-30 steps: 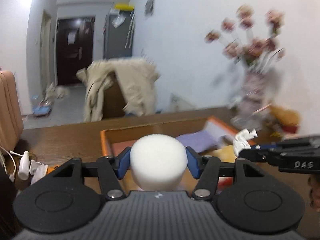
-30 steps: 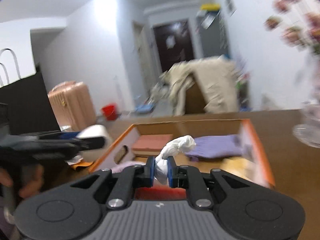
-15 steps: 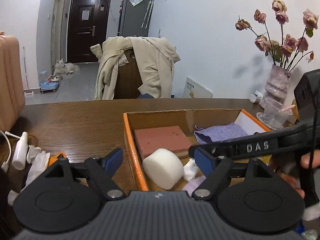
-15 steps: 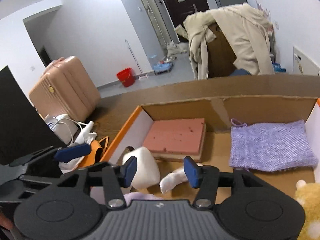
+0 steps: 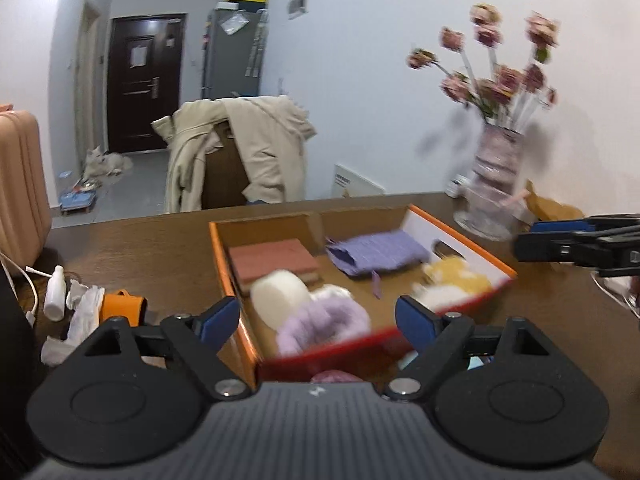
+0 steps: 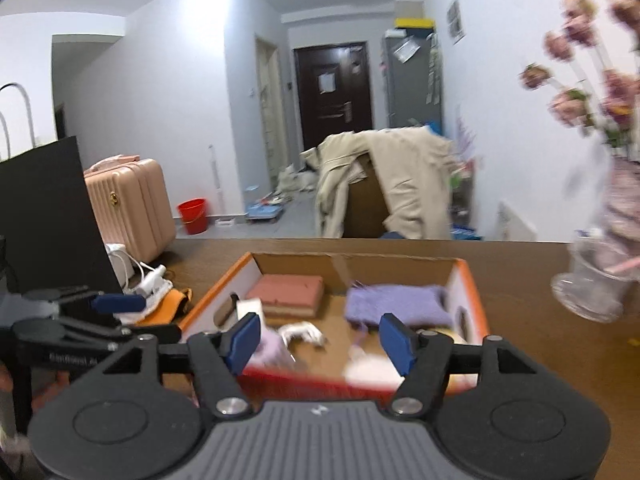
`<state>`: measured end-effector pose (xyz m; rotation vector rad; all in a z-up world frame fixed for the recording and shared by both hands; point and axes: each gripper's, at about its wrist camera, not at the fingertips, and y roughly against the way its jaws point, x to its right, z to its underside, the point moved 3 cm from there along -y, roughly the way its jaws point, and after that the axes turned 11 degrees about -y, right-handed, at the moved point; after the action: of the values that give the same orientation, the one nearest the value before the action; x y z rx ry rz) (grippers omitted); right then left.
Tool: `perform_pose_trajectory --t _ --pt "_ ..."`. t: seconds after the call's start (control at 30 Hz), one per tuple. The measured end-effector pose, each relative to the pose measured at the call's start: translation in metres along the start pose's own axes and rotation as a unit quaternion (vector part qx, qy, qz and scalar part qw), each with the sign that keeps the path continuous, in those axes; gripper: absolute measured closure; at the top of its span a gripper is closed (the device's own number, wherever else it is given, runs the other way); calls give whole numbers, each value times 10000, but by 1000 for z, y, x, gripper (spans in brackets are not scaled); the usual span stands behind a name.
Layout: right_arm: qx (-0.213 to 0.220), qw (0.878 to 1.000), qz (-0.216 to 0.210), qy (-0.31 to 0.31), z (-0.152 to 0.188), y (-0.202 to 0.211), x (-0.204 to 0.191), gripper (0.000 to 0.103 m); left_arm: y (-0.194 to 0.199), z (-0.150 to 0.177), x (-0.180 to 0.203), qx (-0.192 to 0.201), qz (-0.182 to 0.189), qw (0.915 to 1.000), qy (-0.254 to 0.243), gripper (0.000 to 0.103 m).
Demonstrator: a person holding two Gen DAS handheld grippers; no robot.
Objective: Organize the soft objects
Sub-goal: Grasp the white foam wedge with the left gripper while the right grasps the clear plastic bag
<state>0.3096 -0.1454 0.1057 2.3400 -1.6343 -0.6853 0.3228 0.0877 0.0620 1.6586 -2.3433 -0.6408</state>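
Jaws on the left gripper [image 5: 318, 320] opening, blue pads well apart and pressing on nothing. Through the gap, lower and beyond the tips: a white foam cylinder [image 5: 280, 296] and a lilac fluffy piece [image 5: 324, 324], touching each other, both inside the orange box [image 5: 218, 264] near its front-left corner.

Much the same on the right gripper [image 6: 320, 340]: opening, nothing clamped, only a crumpled white cloth [image 6: 302, 332] lying loose on the box floor ahead of the gap, a little toward the left pad.

Deeper in the box: pink sponge block [image 5: 272, 258] at the back left, purple knit cloth [image 5: 376, 250] at the back middle, yellow plush [image 5: 456, 276] against the right wall.

Outside, on the table [image 5: 140, 252] left of the box: a crumpled white tissue [image 5: 80, 312] just beside an orange item [image 5: 120, 306], out past the left gripper's left finger, long axis running roughly near-to-far. Probably the left hand's reach if these count as soft objects, with the box standing between them and the right gripper; a swing leftward needed, and likely a grip across the tissue's narrow width.
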Motion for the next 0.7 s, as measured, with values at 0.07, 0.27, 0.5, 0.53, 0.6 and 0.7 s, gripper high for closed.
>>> perform_pose_trajectory --t 0.07,0.27,0.5,0.53,0.6,0.7 --pt "126 9996 237 -16 20 27 3 33 12 13 10 37 23 9999 -131 16" --pt "510 9956 788 -26 90 79 -1 32 41 77 27 53 -222 9995 -220 17" --pt "592 9938 908 -229 164 94 -9 32 53 107 23 -85 -405 9988 -251 21" --pt "554 9938 948 -191 168 93 -10 32 52 107 22 -73 -405 9988 -278 23" --pt "544 9929 1040 -207 173 93 -9 32 48 103 21 -32 -358 9987 -357 24" --pt "549 9924 1042 -351 173 89 -8 33 36 102 19 -46 -173 9988 -448 35"
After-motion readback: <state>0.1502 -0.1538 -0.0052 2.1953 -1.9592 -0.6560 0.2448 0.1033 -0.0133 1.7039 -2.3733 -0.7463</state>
